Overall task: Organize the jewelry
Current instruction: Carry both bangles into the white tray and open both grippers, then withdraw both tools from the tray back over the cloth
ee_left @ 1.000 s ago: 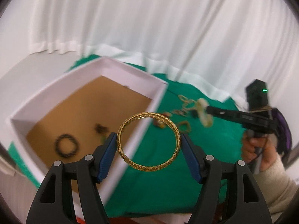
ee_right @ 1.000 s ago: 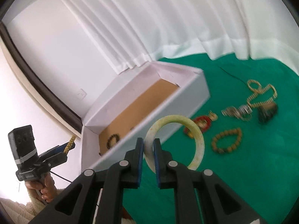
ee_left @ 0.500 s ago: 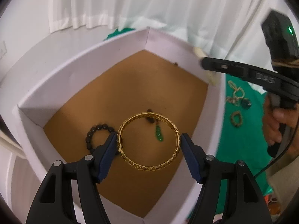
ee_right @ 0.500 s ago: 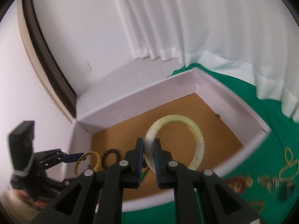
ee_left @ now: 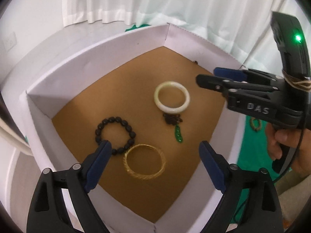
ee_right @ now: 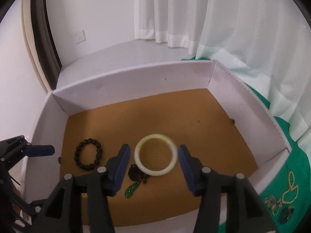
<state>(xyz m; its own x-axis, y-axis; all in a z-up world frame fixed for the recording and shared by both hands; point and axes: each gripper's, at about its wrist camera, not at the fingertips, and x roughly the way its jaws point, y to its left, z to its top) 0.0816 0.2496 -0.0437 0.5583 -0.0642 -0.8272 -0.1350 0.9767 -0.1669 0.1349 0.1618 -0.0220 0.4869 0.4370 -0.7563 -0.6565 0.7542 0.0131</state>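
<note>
A white box (ee_left: 120, 44) with a brown floor holds the jewelry. A gold bangle (ee_left: 144, 164) lies on the floor below my open, empty left gripper (ee_left: 154, 151). A pale jade bangle (ee_left: 171, 99) lies further in, also in the right wrist view (ee_right: 155, 160), below my open, empty right gripper (ee_right: 152, 155). A black bead bracelet (ee_left: 115, 135) and a dark necklace with a green pendant (ee_left: 178, 135) lie beside them. My right gripper also shows in the left wrist view (ee_left: 219, 75) over the box's right wall.
Green cloth (ee_right: 295, 176) lies right of the box with gold chains and other pieces (ee_right: 281, 200) on it. A bead bracelet (ee_left: 255, 123) lies on the cloth. White curtains (ee_right: 223, 19) hang behind. The box walls (ee_right: 136, 83) stand tall around the floor.
Both grippers opened over the box. The gold bangle dropped from the left gripper and the jade bangle from the right gripper onto the box floor.
</note>
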